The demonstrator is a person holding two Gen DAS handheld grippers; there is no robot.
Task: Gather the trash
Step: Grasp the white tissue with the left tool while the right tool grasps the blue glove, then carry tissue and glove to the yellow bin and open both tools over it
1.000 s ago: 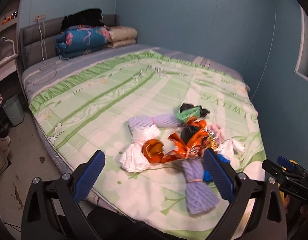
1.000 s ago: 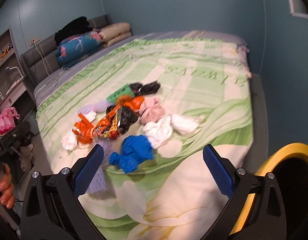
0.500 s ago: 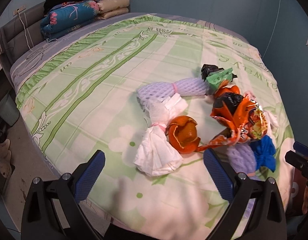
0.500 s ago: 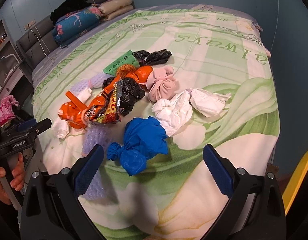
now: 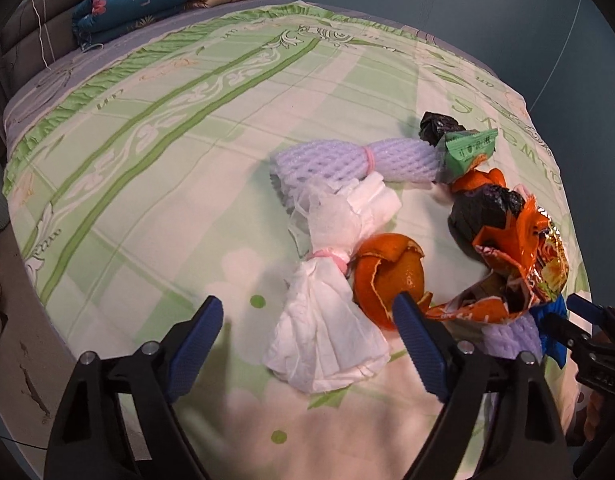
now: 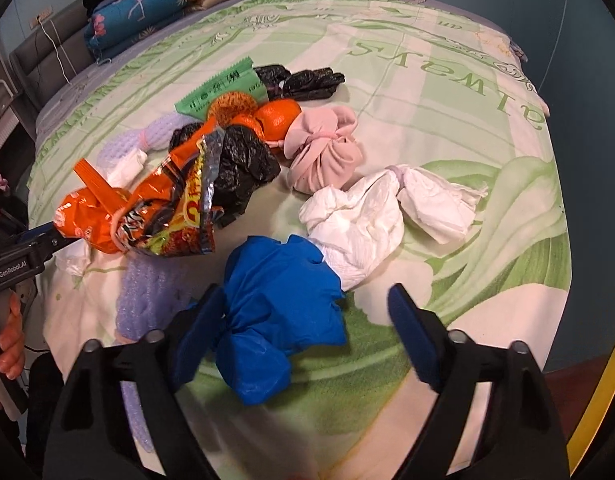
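A pile of trash lies on the green patterned bedsheet. My left gripper hangs low over a white tissue bundle tied with a pink band. Its jaws are closing with the bundle between them, pads not pressing. An orange peel touches the right finger. My right gripper is closing around a blue glove bundle; the left pad is close to it, the right pad apart. An orange snack bag, black bag, pink cloth bundle and white tissue lie beyond.
A purple foam net and green wrapper lie farther up the bed. Folded blankets sit at the headboard. Floor shows beyond the left bed edge. A yellow rim curves at the right.
Both grippers have come down and forward toward the trash pile, tilting more steeply. Both pairs of jaws have narrowed, the left around the tissue bundle, the right around the blue bundle.
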